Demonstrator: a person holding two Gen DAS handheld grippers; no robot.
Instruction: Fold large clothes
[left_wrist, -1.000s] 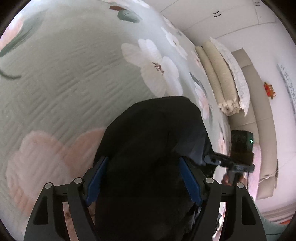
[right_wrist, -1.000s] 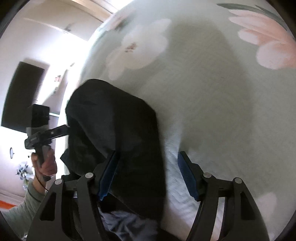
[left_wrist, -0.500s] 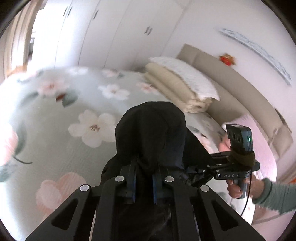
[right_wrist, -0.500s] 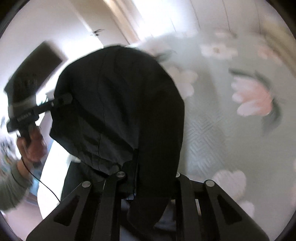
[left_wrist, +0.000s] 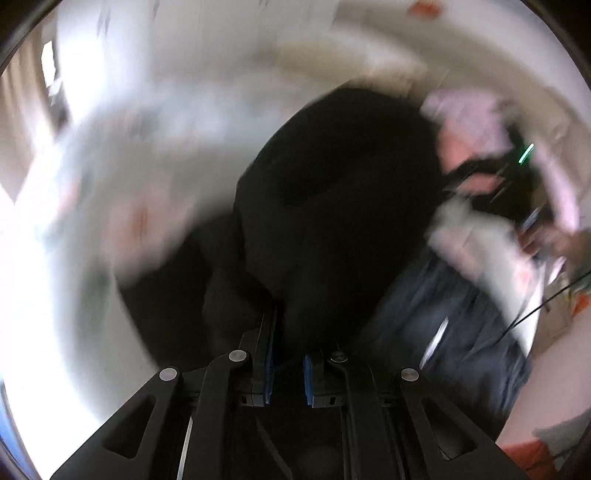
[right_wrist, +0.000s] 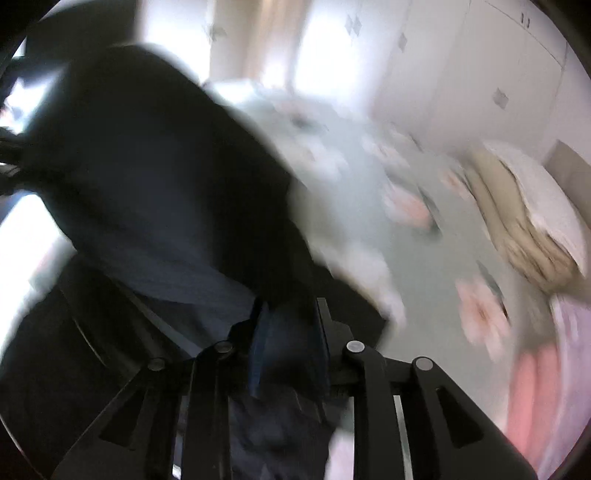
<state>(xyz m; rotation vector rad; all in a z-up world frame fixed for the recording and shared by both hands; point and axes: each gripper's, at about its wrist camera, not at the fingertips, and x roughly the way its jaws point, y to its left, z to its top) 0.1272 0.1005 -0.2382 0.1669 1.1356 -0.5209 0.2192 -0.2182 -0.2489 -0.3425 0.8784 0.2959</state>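
Since the earlier frames I had closed both tools onto the dark garment (left_wrist: 332, 206) and hauled it up off the floral bedspread (right_wrist: 436, 236). My left gripper (left_wrist: 287, 363) was clamped on a pinch of cloth; the right gripper (right_wrist: 290, 343), its jaws just easing slightly, pinched a thicker bunch. The garment hung bunched between them, above the bed. I judged no fold made yet: spreading and folding all remained.
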